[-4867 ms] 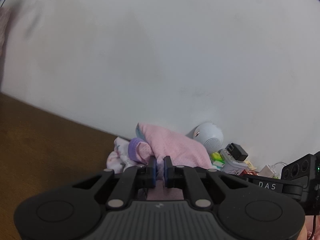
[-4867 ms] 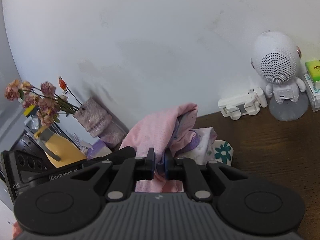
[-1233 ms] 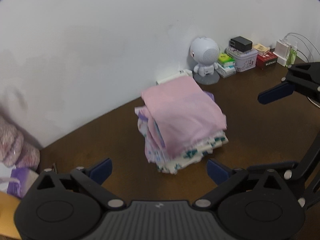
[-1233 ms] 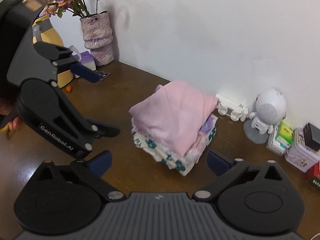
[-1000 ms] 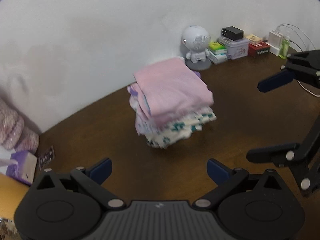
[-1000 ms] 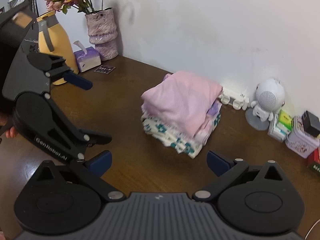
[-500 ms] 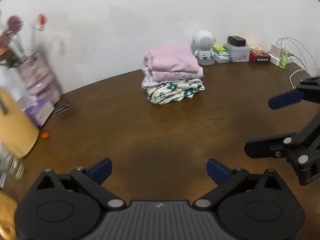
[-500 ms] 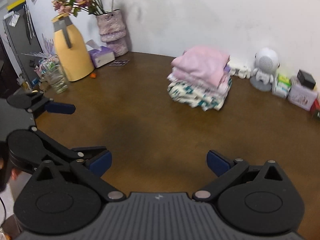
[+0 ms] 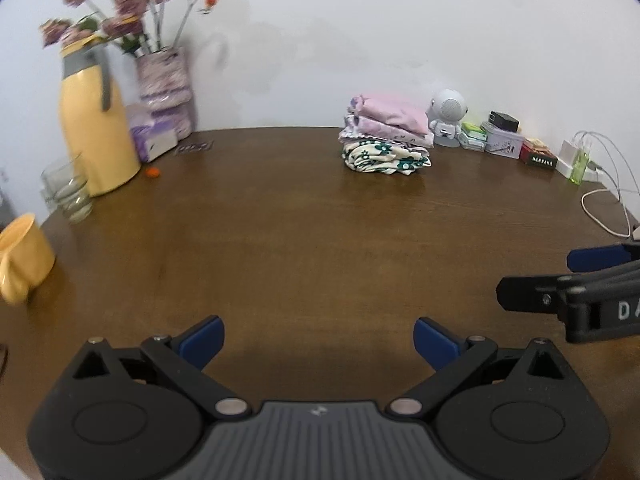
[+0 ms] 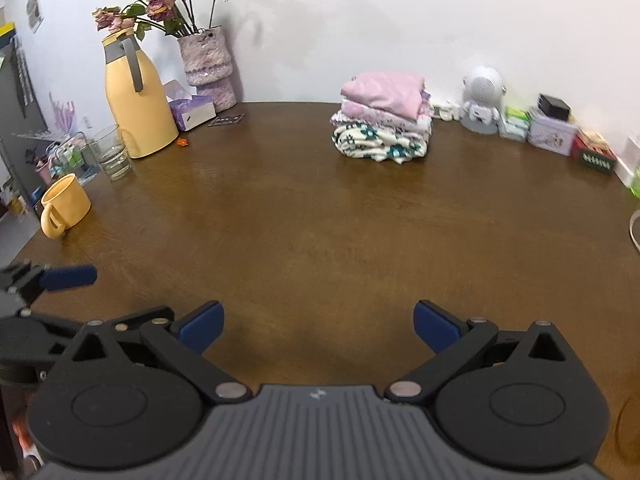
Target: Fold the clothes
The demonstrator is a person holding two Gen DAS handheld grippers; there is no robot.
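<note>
A stack of folded clothes (image 9: 386, 140) sits at the far side of the brown table (image 9: 304, 248), near the wall; a pink garment (image 10: 384, 92) is on top and a white one with green flowers (image 10: 380, 144) at the bottom. My left gripper (image 9: 318, 342) is open and empty, low over the near table edge, far from the stack. My right gripper (image 10: 318, 326) is open and empty, also at the near edge. Each gripper shows at the side of the other's view.
At the left stand a yellow jug (image 10: 136, 100), a vase of dried roses (image 10: 206, 68), a tissue box (image 10: 192, 110), a glass (image 10: 112, 152) and a yellow mug (image 10: 64, 210). A white robot speaker (image 10: 482, 98), small boxes (image 10: 552, 128) and cables (image 9: 608, 208) line the back right.
Both grippers let go of the pink garment, opened, and drew back from the stack to the near edge of the table. The stack stays by the wall.
</note>
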